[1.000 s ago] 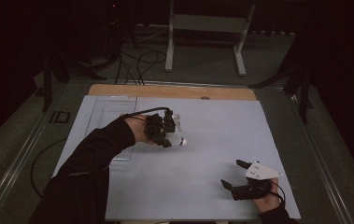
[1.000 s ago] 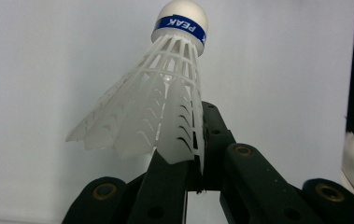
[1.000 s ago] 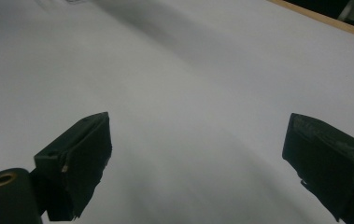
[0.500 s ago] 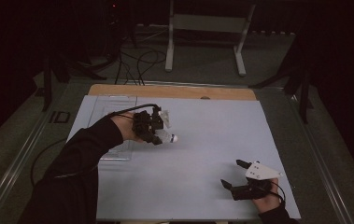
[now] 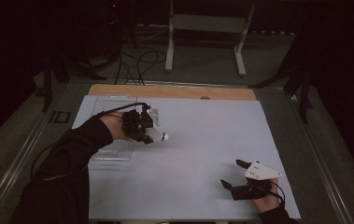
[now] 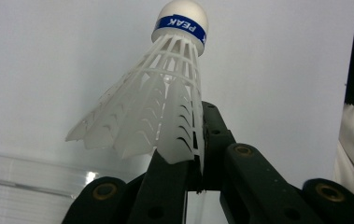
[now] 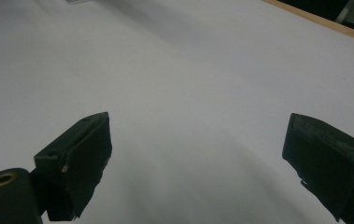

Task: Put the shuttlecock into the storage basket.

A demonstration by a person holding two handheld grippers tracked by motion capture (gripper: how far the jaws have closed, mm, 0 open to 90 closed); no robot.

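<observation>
A white plastic shuttlecock (image 6: 158, 102) with a blue band marked PEAK under its white cork is pinched by its skirt edge between the jaws of my left gripper (image 6: 195, 161). From above, the left gripper (image 5: 143, 129) hangs over the left middle of the white sheet, and the shuttlecock (image 5: 158, 136) points its cork to the right. My right gripper (image 5: 233, 173) rests low at the sheet's front right, jaws wide apart. Between its fingers (image 7: 79, 158) I see bare white sheet.
A clear plastic tray (image 5: 114, 151) lies on the white sheet (image 5: 202, 140) just below and left of the left hand. A wooden strip (image 5: 172, 91) borders the far edge. A metal stand (image 5: 205, 28) and cables sit on the floor beyond the table.
The left hand has carried the shuttlecock leftwards across the sheet, toward the clear tray. The right gripper has stayed put.
</observation>
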